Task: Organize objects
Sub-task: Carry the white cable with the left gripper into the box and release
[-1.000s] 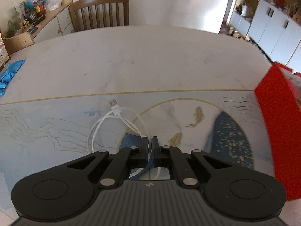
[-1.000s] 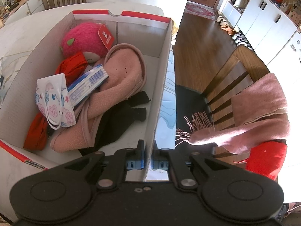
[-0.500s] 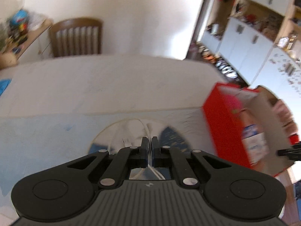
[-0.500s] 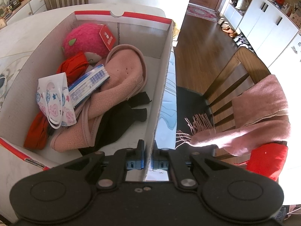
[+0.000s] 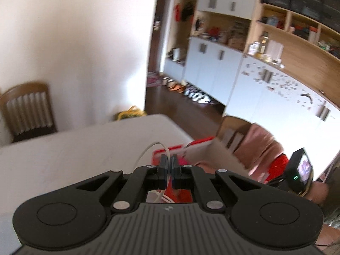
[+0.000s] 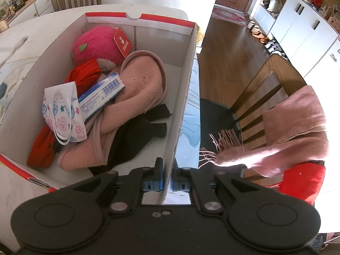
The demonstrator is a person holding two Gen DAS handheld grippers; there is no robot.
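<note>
My left gripper point(image 5: 169, 159) is shut on a white USB cable point(image 5: 148, 148), which loops up above the fingertips and hangs below them, high over the table. Beyond it lies the red cardboard box point(image 5: 170, 150). In the right wrist view my right gripper point(image 6: 168, 163) is shut on the box's right wall point(image 6: 184, 97), pinching the cardboard edge. Inside the box lie a pink plush toy point(image 6: 97, 44), a pink fleece garment point(image 6: 136, 93), a patterned face mask point(image 6: 61, 110), a blue-and-white packet point(image 6: 99, 97), red cloth point(image 6: 41, 148) and black cloth point(image 6: 131, 140).
A wooden chair point(image 6: 261, 89) draped with a pink fringed scarf point(image 6: 293, 127) stands right of the box. Another chair point(image 5: 27, 108) stands at the table's far side. White cabinets point(image 5: 212, 70) and shelves line the far wall. A small screen point(image 5: 301, 170) shows at right.
The left gripper has lifted the white cable off the table mat and swung up and to the right, toward the red box. The right gripper and the box have stayed put.
</note>
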